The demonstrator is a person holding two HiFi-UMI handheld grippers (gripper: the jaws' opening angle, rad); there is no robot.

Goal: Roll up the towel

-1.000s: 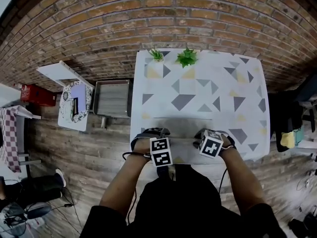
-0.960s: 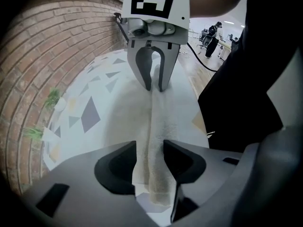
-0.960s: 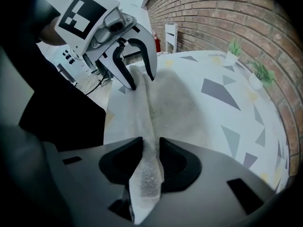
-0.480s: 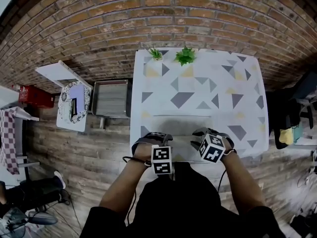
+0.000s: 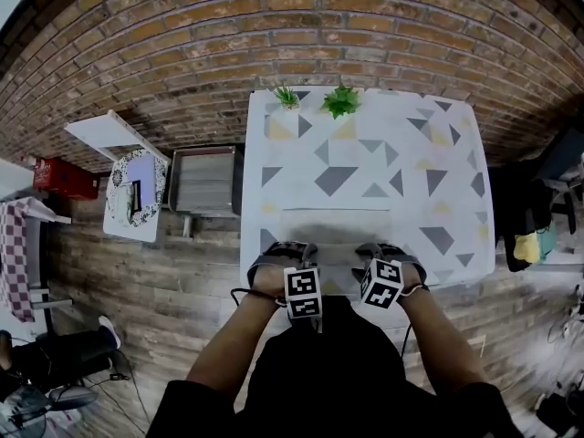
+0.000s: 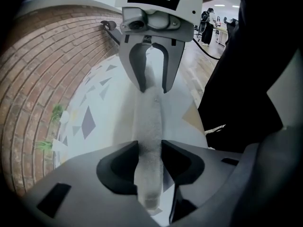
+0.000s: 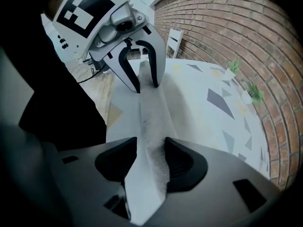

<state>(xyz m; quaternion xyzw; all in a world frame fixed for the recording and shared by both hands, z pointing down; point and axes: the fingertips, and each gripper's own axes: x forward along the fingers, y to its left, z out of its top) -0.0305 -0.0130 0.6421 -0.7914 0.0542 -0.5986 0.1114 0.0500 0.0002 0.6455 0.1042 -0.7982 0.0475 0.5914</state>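
Grey towel [image 5: 335, 231], seemingly part-rolled, on patterned table [image 5: 456, 167]

Free room and obstacles. The table [image 5: 411, 199] is bare across its middle and both sides, leaving open passage beyond the towel [image 5: 335, 231] at the near edge. A small potted plant [image 5: 287, 98] and a larger potted plant [image 5: 341, 102] stand at the far edge, close to the brick wall [image 5: 292, 26]. A grey crate [image 5: 206, 181] stands just beside the table's left side.
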